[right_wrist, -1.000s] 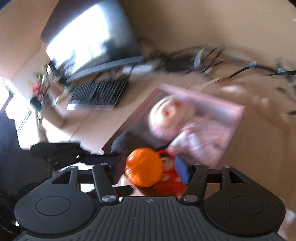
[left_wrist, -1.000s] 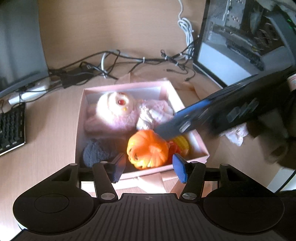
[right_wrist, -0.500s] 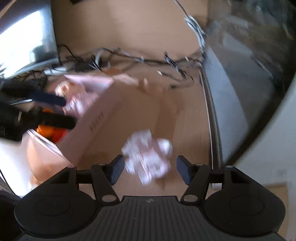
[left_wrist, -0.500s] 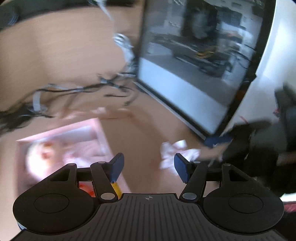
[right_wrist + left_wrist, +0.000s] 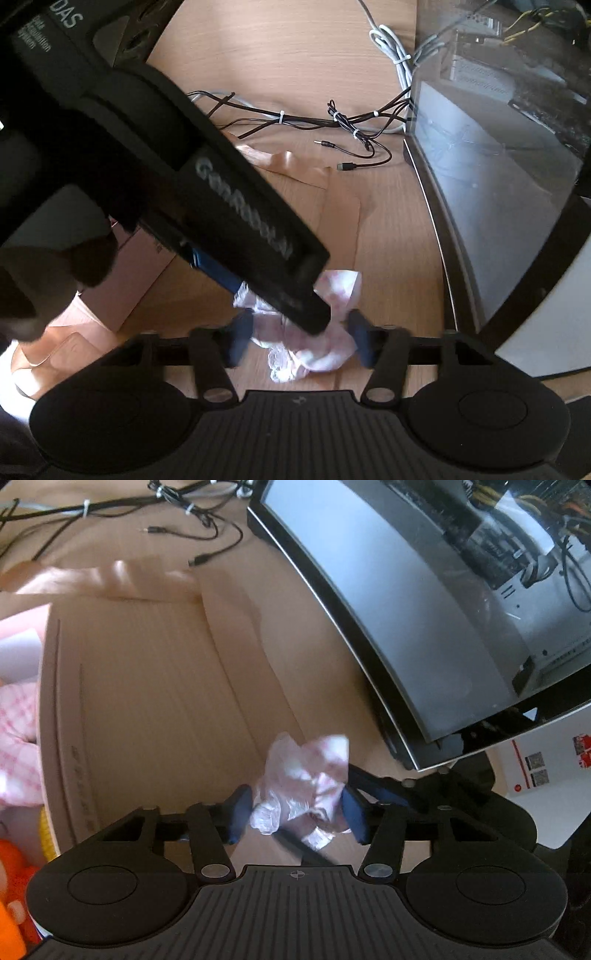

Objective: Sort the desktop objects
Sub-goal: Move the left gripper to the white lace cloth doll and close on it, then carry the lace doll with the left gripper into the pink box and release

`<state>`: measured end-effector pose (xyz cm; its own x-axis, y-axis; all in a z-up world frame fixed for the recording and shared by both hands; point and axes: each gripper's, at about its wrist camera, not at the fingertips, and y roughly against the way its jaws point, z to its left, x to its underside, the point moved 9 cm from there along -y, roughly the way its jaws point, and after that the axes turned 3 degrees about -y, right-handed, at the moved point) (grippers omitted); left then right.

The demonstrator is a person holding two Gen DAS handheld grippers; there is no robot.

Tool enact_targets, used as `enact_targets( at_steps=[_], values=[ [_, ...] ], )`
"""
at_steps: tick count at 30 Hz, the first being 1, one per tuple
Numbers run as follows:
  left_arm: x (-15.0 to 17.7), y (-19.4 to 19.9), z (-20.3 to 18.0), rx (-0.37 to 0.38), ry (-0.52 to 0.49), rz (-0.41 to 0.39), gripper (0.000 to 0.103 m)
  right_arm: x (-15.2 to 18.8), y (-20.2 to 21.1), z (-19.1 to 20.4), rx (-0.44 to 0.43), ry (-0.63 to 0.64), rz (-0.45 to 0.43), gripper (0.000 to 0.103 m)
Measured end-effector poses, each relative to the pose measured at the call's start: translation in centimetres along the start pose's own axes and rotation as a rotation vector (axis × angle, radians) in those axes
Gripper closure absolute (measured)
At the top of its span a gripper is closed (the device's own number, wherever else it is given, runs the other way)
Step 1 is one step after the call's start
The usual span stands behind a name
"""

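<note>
On a wooden desk (image 5: 388, 236), crumpled pink cloth (image 5: 306, 775) lies between both spread, unclenched grippers, left (image 5: 297, 818) and right (image 5: 301, 339).

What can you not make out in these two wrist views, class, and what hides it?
- Crumpled pink-and-white cloth: right view, middle covered by the left gripper's black body.
- Contact between left gripper fingers and cloth: left view, blurred.
- Pink cardboard box contents: left view, cut off by the left edge; only orange and pink scraps show.
- Right gripper: right view, grip on cloth unclear.
</note>
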<state>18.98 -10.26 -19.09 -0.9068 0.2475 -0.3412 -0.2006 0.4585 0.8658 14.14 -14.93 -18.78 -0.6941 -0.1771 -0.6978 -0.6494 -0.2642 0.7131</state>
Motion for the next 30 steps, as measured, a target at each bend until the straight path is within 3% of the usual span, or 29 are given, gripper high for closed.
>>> enact_targets(
  at_steps=[6, 13, 22, 30],
  values=[
    [1.0, 1.5, -0.9, 0.014, -0.026, -0.036, 0.052, -0.6, 1.0, 0.3, -0.025, -0.004, -0.002, 0.071],
    [1.1, 7.5, -0.6, -0.021, -0.041, -0.170, 0.052, -4.5, 4.0, 3.0, -0.064, 0.070, -0.102, 0.071],
    [1.4, 15.8, 4.7, -0.065, 0.102, -0.340, 0.051, -9.6, 5.0, 10.7, -0.188, 0.263, -0.203, 0.071],
    [3.5, 19.3, 11.5, -0.111, 0.303, -0.416, 0.049, -8.8, 0.8, 14.9, -0.263, 0.310, -0.043, 0.071]
  ],
)
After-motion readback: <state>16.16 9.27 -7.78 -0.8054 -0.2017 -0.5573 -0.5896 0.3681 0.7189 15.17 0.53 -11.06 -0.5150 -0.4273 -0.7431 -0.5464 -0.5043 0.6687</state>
